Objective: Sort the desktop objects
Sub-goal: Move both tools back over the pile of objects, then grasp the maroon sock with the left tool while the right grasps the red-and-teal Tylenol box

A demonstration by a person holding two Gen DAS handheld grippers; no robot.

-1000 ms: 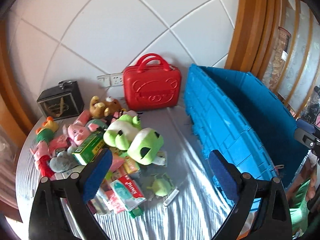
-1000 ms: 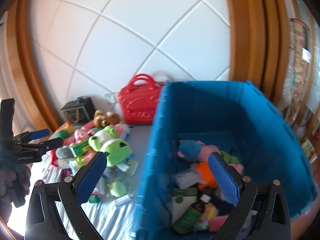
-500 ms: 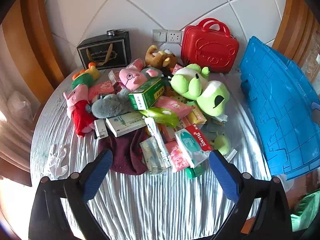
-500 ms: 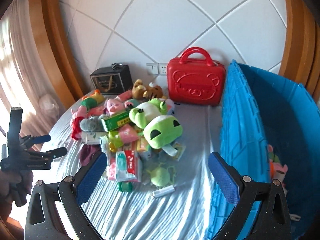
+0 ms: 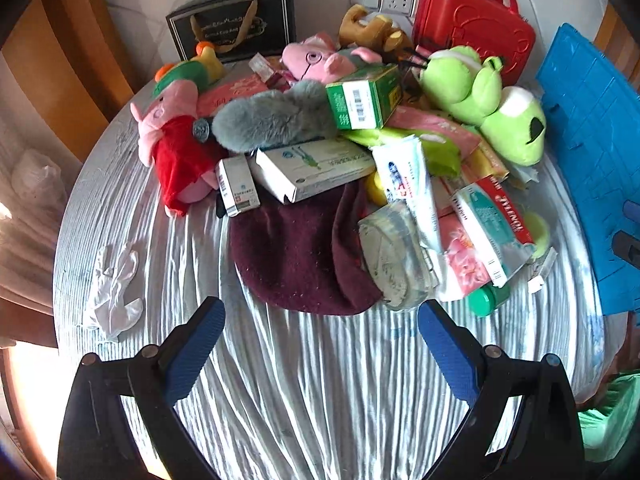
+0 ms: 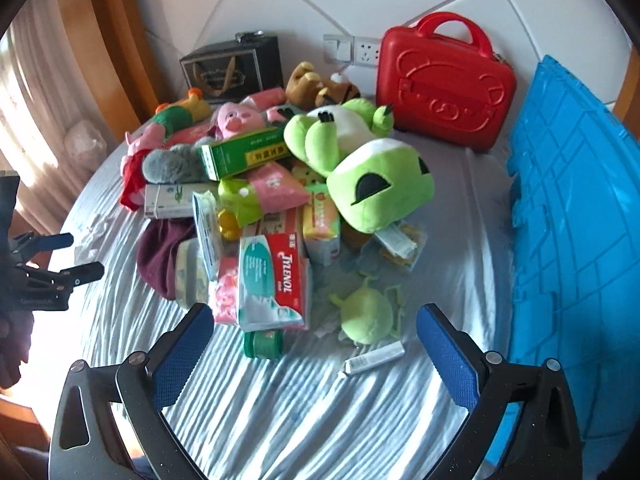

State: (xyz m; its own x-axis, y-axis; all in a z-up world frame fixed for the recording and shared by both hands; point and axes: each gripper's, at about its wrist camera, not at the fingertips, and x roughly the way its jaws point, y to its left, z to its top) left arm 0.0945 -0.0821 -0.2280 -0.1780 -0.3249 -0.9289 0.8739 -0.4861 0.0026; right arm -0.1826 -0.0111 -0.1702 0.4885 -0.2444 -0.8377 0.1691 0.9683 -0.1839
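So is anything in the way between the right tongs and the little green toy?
Nothing visible. The right tongs are open just above the cloth, and the little green toy lies straight ahead with only bare tablecloth between.

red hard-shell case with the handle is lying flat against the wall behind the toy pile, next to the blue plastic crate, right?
Not quite. The red hard-shell case stands upright on its edge, handle up, against the wall behind the toy pile, beside the blue plastic crate. The right wrist view shows it.

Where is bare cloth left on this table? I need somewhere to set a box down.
The near strip of tablecloth in front of the pile is free, and the lane between the green frog plush and the blue crate. The crumpled white glove sits at the left edge. The middle is packed.
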